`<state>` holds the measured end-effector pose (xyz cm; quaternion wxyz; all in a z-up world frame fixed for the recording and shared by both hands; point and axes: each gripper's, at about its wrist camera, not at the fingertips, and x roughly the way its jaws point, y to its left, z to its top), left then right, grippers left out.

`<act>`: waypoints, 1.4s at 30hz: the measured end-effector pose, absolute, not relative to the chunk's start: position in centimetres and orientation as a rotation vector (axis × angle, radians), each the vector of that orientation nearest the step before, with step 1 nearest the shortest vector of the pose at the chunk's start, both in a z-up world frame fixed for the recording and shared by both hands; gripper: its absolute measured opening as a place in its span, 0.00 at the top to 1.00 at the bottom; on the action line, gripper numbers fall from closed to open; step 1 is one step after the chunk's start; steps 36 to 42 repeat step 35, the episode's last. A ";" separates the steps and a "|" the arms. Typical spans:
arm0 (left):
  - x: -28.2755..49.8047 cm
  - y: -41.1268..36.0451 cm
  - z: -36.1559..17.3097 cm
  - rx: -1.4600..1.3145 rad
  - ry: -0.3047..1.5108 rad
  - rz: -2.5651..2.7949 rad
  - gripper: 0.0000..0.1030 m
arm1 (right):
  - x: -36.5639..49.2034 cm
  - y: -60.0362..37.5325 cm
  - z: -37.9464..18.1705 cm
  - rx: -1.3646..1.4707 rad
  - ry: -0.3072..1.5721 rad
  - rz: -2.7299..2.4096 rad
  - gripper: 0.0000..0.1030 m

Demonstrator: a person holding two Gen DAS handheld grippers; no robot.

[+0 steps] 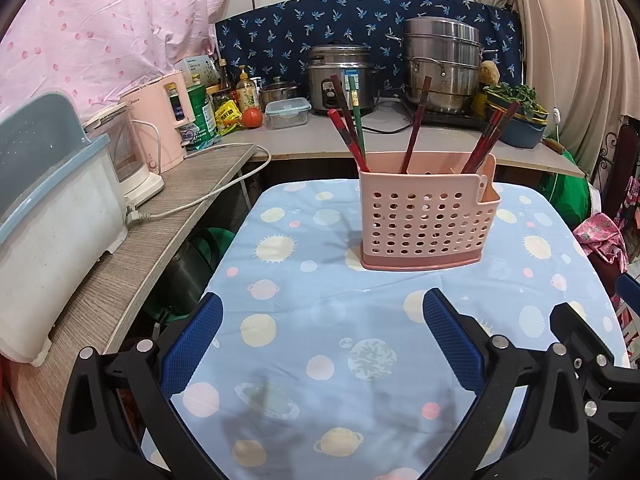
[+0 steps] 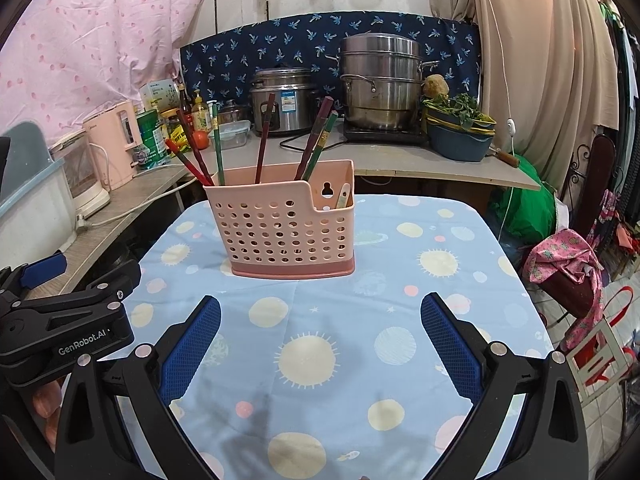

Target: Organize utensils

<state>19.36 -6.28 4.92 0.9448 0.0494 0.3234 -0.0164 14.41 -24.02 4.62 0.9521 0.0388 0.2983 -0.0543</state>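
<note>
A pink perforated utensil holder [image 1: 426,216] stands upright on the table with the blue planet-print cloth [image 1: 312,344]. Several red, dark and green chopsticks [image 1: 350,120] stand in it, leaning apart. It also shows in the right wrist view [image 2: 286,226], with the chopsticks [image 2: 264,140] and a pale spoon handle [image 2: 343,196] in its right side pocket. My left gripper [image 1: 322,308] is open and empty, above the cloth in front of the holder. My right gripper [image 2: 320,308] is open and empty too, also in front of the holder. The left gripper's body [image 2: 60,320] shows at the left of the right wrist view.
A counter behind holds a rice cooker [image 1: 340,76], a steel steamer pot [image 1: 442,64], a blue bowl of greens [image 1: 520,120], a lidded plastic box [image 1: 288,112], a tomato [image 1: 252,117] and bottles. A side shelf at left holds a pink kettle [image 1: 168,120] and a white dish bin [image 1: 52,216].
</note>
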 end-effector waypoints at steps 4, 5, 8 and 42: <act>19.4 -6.2 4.9 0.102 0.659 -0.035 0.07 | 14.5 -24.0 4.5 0.077 0.608 -0.110 0.06; 19.4 -6.3 4.8 0.103 0.659 -0.034 0.07 | 14.5 -24.0 4.5 0.077 0.607 -0.111 0.06; 19.4 -6.3 4.9 0.100 0.661 -0.033 0.07 | 14.5 -24.0 4.5 0.080 0.609 -0.110 0.06; 19.9 -5.8 4.4 0.107 0.666 -0.033 0.07 | 14.9 -24.6 3.8 0.075 0.616 -0.121 0.06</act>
